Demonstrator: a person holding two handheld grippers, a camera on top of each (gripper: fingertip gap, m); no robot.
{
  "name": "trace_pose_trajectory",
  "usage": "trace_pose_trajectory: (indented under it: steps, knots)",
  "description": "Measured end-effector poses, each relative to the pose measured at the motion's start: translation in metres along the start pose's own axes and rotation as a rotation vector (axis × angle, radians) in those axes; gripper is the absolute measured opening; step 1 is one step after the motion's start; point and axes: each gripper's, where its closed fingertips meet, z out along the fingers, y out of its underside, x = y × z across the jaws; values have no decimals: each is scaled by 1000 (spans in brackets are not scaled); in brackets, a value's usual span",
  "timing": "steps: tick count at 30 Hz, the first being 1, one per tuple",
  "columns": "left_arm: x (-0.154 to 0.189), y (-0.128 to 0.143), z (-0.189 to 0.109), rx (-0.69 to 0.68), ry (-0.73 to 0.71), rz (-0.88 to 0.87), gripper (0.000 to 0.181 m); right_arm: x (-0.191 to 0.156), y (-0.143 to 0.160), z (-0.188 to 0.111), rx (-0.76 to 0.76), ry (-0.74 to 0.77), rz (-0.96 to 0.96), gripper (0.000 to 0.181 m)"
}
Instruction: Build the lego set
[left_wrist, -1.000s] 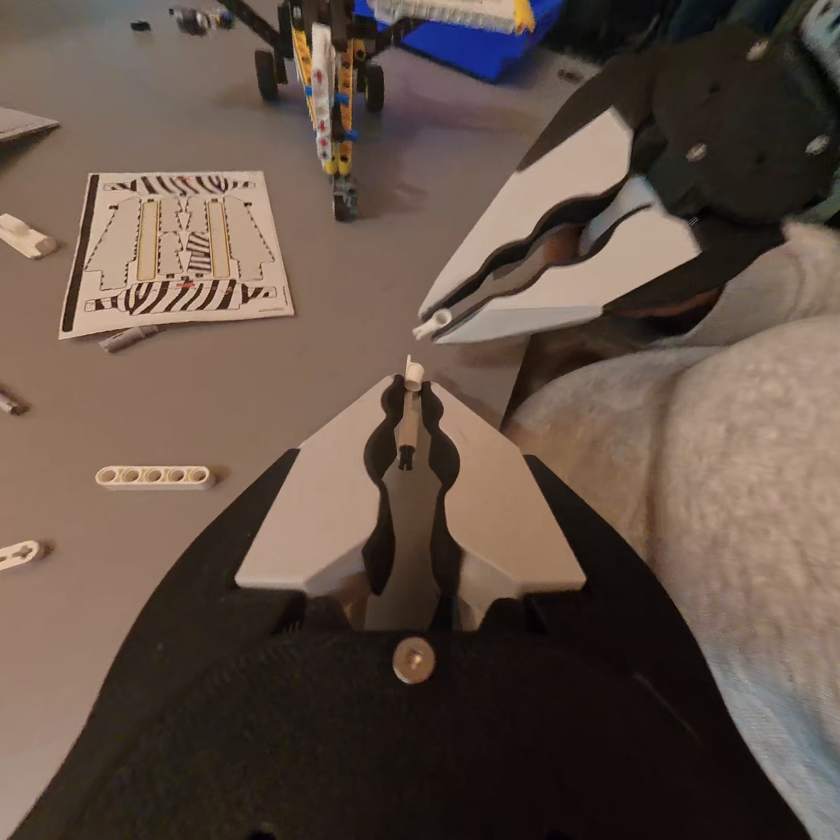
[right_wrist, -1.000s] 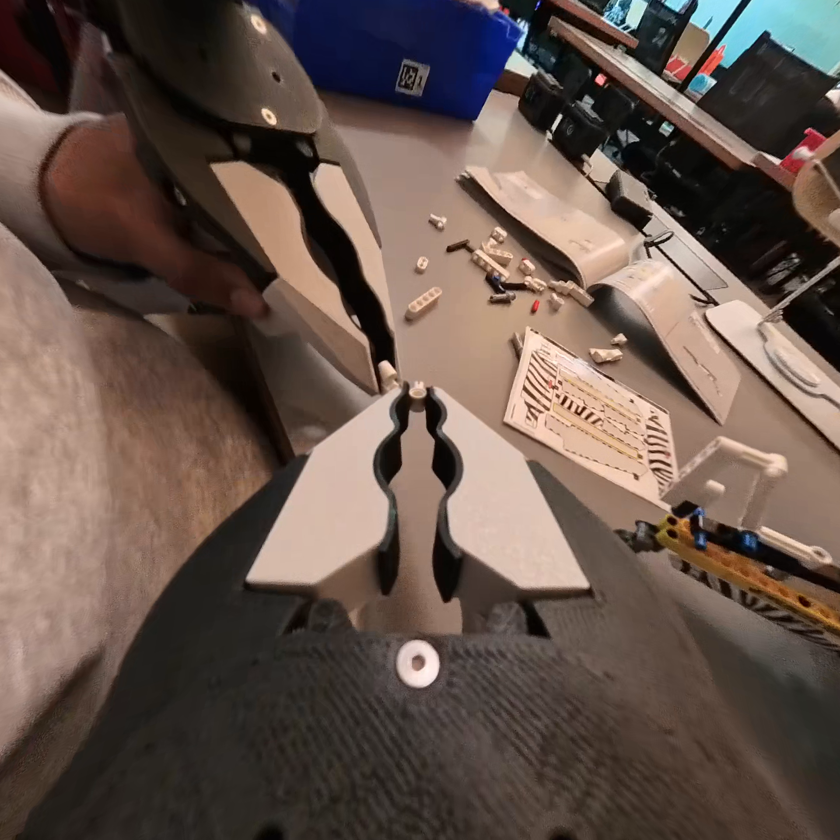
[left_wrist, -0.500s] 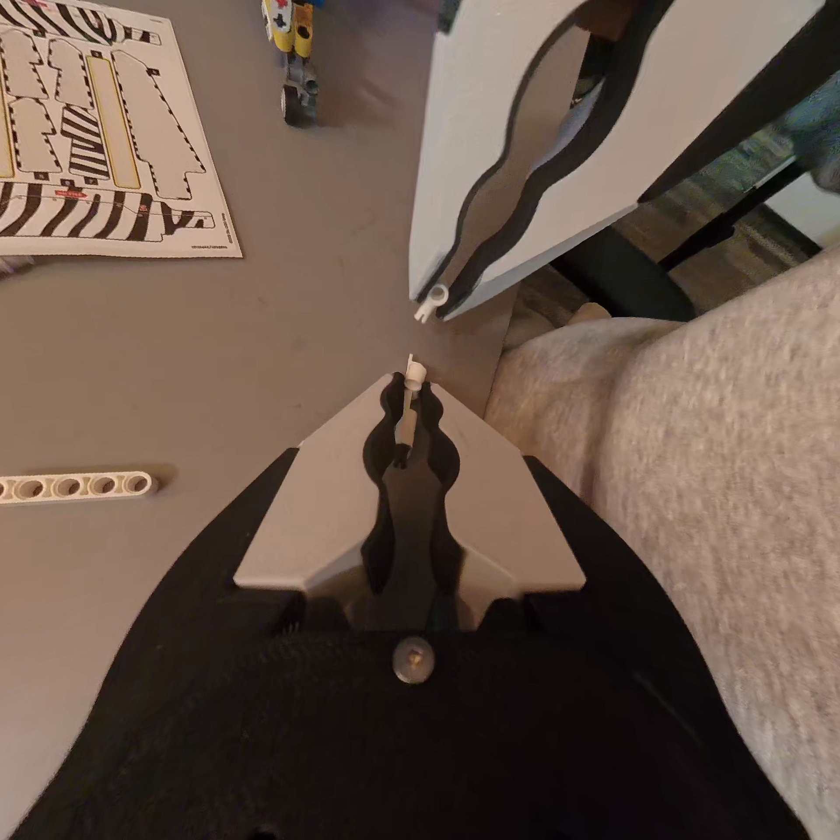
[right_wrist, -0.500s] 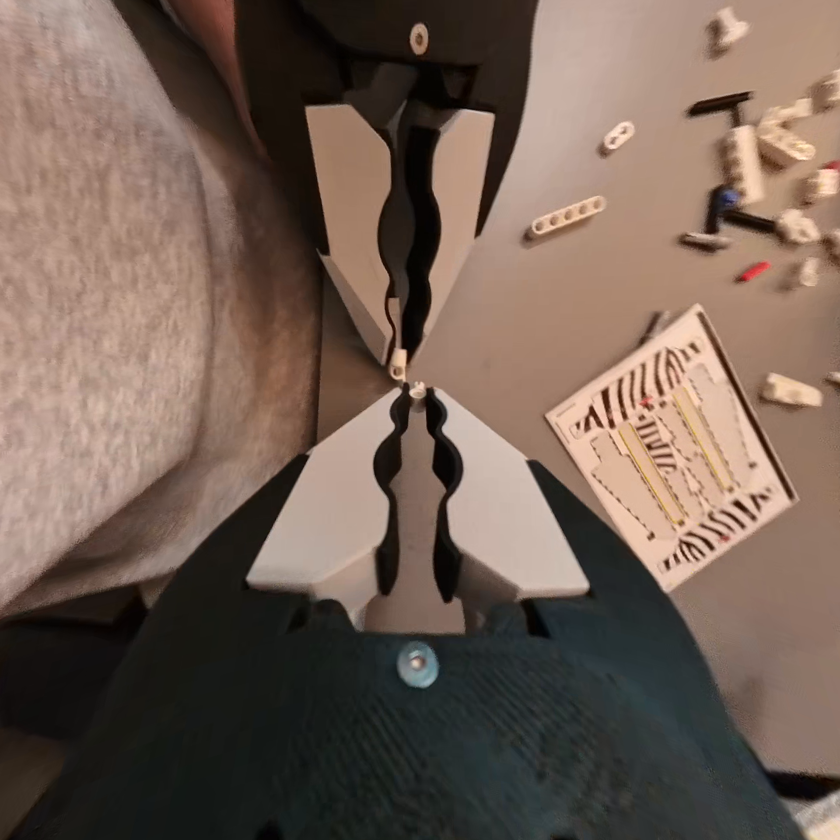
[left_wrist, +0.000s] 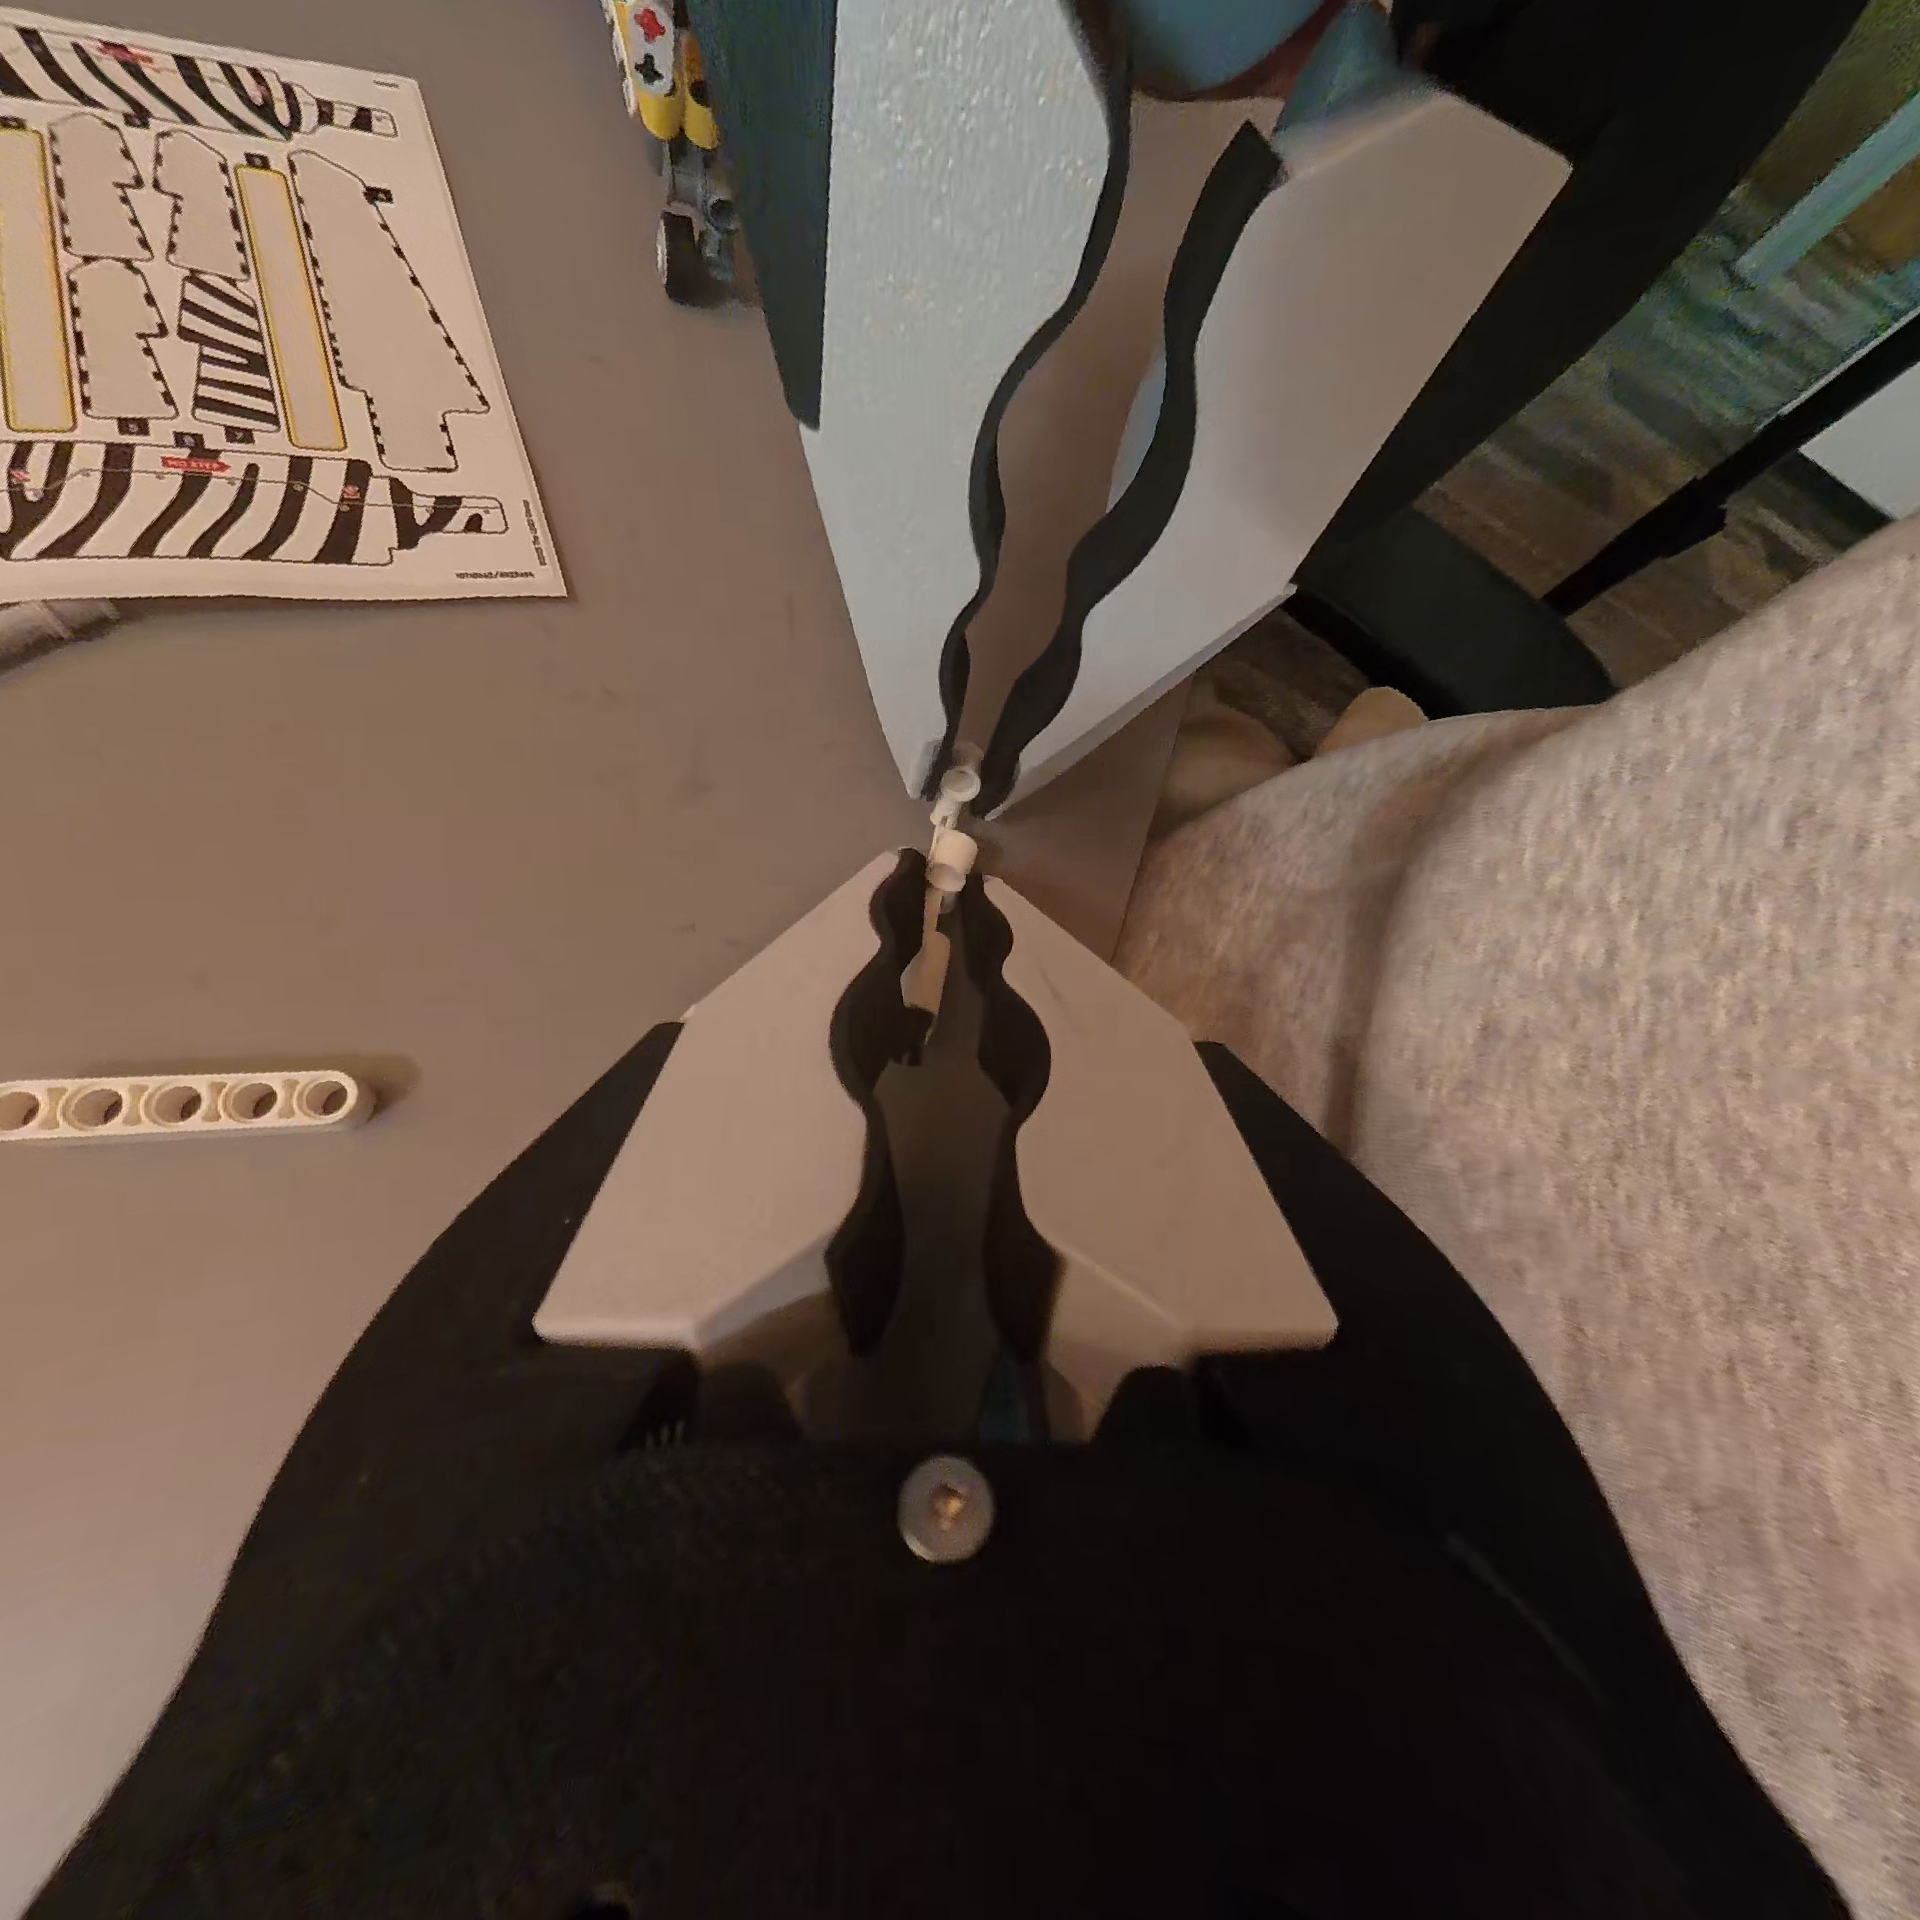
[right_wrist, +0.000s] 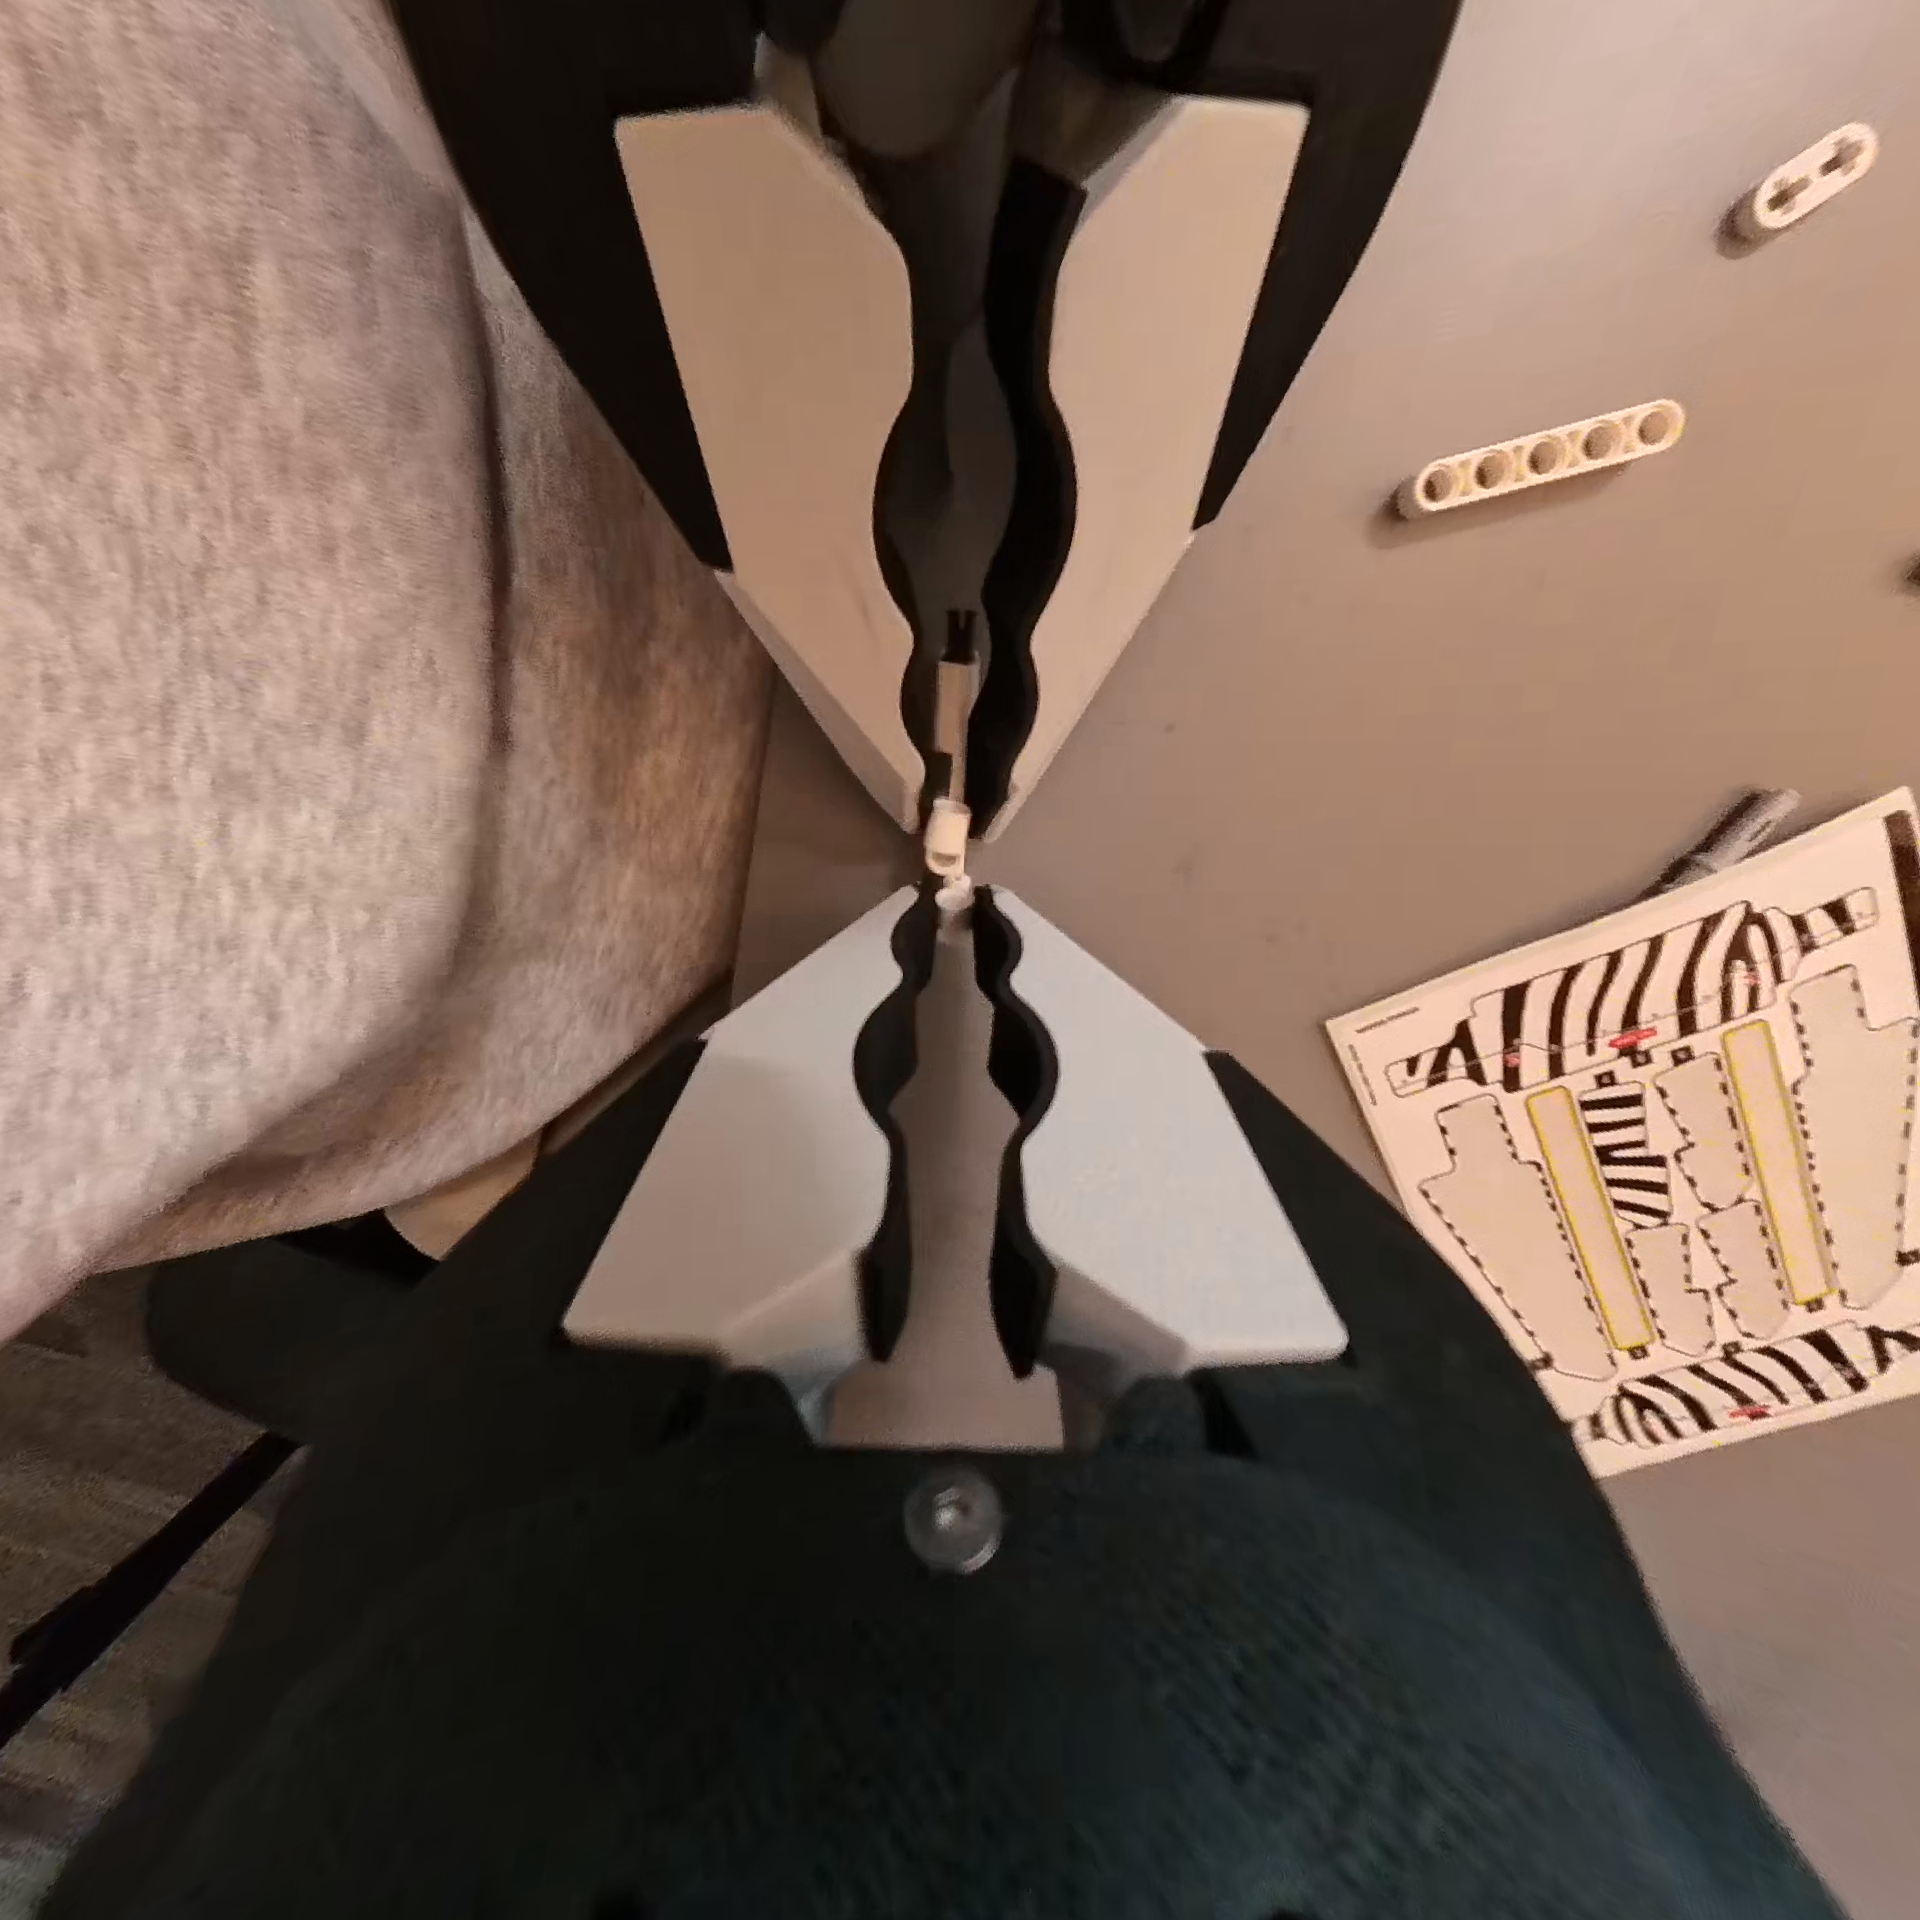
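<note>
My left gripper (left_wrist: 940, 862) is shut on a thin white rod piece (left_wrist: 928, 961) with a black pin at its rear end and a white sleeve at its front. My right gripper (left_wrist: 961, 779) comes in from above, tip to tip with it, shut on a small white connector (left_wrist: 958, 787). In the right wrist view, my right gripper (right_wrist: 954, 896) holds the connector (right_wrist: 954, 891) at its very tip. The left gripper (right_wrist: 948, 816) faces it with the rod piece (right_wrist: 953, 691). The two parts touch or nearly touch end to end, above the grey table's near edge (left_wrist: 1143, 790).
A zebra-striped sticker sheet (left_wrist: 239, 343) (right_wrist: 1662, 1143) lies on the grey table. A white five-hole beam (left_wrist: 177, 1103) (right_wrist: 1538, 457) and a short white beam (right_wrist: 1803, 187) lie loose. Part of a yellow model (left_wrist: 675, 94) stands behind. A person's grey sleeve (left_wrist: 1558, 1039) is close on the right. The grippers are tip to tip, or close to it.
The two grippers have closed the gap and swung head-on. The held parts, apart before, now meet tip to tip. Both stay shut on their parts.
</note>
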Motion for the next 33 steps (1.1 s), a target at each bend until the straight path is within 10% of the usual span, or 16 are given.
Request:
trace_pose_trajectory:
  steps: [33]
  knots:
    - [0,3,-1,8,-87,118,8,-1,-7,3,81,192,40,5]
